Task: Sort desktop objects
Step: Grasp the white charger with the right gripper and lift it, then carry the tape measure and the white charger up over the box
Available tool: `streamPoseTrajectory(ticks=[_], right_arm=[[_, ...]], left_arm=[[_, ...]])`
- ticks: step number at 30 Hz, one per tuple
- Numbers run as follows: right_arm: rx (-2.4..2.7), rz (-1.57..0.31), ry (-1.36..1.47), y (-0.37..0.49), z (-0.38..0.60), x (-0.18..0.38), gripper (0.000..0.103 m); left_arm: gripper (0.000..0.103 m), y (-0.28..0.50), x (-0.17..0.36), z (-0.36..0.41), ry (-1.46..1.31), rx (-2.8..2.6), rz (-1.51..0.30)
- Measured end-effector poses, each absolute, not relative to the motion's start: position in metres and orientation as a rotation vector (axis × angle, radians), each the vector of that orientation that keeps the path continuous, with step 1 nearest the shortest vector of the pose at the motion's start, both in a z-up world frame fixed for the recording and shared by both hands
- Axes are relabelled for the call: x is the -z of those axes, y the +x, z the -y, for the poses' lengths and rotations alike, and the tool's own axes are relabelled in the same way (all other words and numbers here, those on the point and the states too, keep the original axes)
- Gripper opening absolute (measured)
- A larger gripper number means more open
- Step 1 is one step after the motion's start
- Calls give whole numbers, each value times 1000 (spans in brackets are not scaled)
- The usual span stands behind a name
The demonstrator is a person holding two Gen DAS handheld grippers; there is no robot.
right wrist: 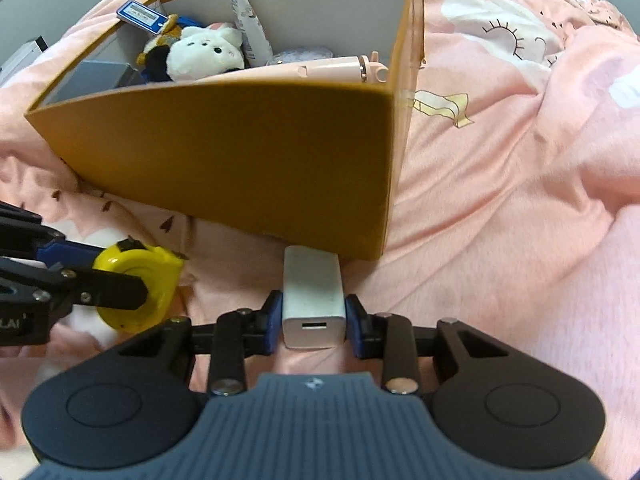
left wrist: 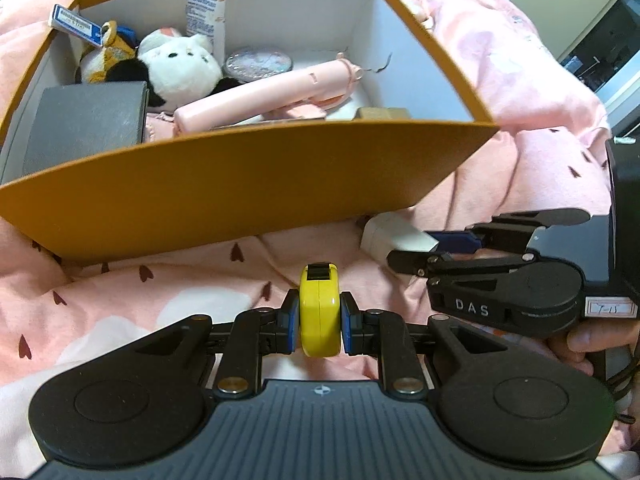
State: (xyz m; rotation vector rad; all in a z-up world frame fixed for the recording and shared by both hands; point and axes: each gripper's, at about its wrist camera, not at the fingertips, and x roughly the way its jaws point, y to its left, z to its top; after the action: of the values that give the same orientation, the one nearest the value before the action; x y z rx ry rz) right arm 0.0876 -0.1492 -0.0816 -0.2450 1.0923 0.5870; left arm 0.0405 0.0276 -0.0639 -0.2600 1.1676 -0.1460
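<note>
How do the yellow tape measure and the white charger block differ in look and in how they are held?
The tape measure is yellow and rounded; the charger block is white and boxy with a port on its near end. The tape measure sits in the left gripper, the charger block in the right gripper. Both are pinched between blue pads, outside the orange box, low over the pink bedding.
</note>
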Motion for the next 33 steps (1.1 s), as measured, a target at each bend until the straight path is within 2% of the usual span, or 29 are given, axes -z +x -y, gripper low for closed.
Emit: streamPoseTrajectory(ticks=[14,27,33], right_arm=[[-676,-1012,-176,52,166,29,34],[-763,-802,-69,29,182,-49,34],[-744,-707,-78,40,168,-71,34]], left_arm=[[23,34,18,-23,-303,259,-1091],[23,26,-46,-40,-311,257,-902],[23,37,-53,-55,-308,187,-861]])
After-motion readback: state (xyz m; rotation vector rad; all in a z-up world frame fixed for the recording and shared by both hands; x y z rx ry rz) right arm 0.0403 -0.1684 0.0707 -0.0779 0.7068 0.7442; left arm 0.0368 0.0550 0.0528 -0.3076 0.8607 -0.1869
